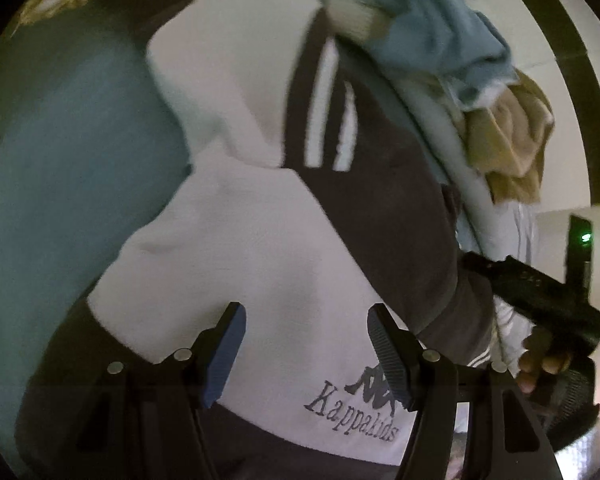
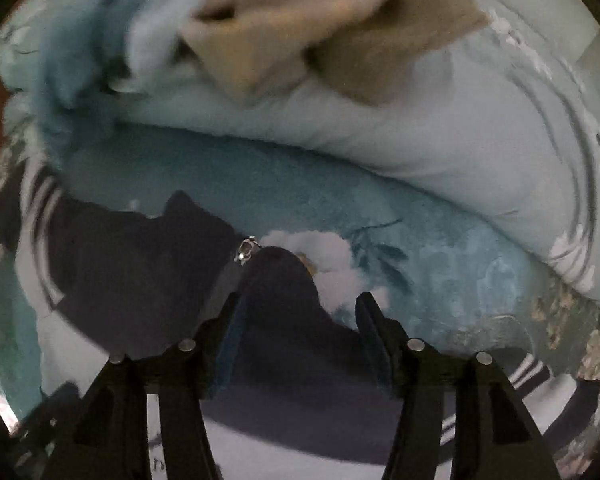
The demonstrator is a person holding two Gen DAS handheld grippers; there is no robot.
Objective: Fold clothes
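jacket (image 1: 260, 240) between spread fingers (image 1: 388, 356)

In the left wrist view, the jacket (image 1: 260, 220) fills the middle of the frame, lying on the bedspread (image 1: 60, 180), which shows along the left side. A heap of clothes (image 1: 480, 100) sits at the upper right, behind the jacket. The right gripper (image 1: 540, 300) is at the right edge. In the right wrist view, the jacket (image 2: 140, 280) occupies the lower left, its zipper pull (image 2: 246, 250) near the centre; the heap (image 2: 340, 80) spans the top.
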